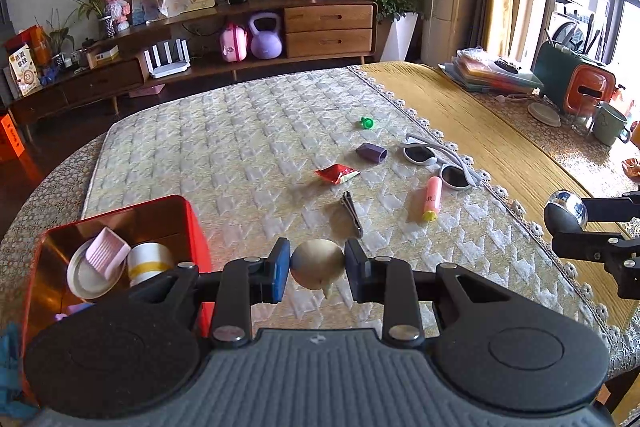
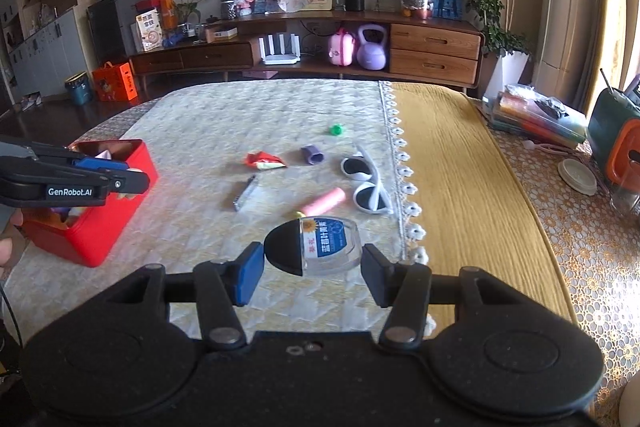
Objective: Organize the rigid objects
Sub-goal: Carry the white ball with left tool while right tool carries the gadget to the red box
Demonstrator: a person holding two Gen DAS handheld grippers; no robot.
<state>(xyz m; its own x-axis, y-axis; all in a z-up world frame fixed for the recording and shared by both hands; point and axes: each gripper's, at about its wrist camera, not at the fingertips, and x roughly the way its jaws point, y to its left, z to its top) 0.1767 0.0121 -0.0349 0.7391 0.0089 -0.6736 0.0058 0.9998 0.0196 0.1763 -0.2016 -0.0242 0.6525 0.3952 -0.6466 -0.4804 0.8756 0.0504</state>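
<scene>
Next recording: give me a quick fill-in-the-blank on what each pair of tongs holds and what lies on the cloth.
1. The left tongs grip a small round ____ object.
2. The right tongs hold a clear bottle with a ____ cap.
3. The box with items inside is ____.
4. The sunglasses have ____ frames.

Missing words: beige; black; red; white

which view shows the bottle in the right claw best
The right wrist view: the small clear bottle, black cap, blue label, fills the middle between the right claw's pads, printed side toward the camera. The left wrist view catches it only at the far right edge, side-on, glare on the glass, label hidden.
</scene>
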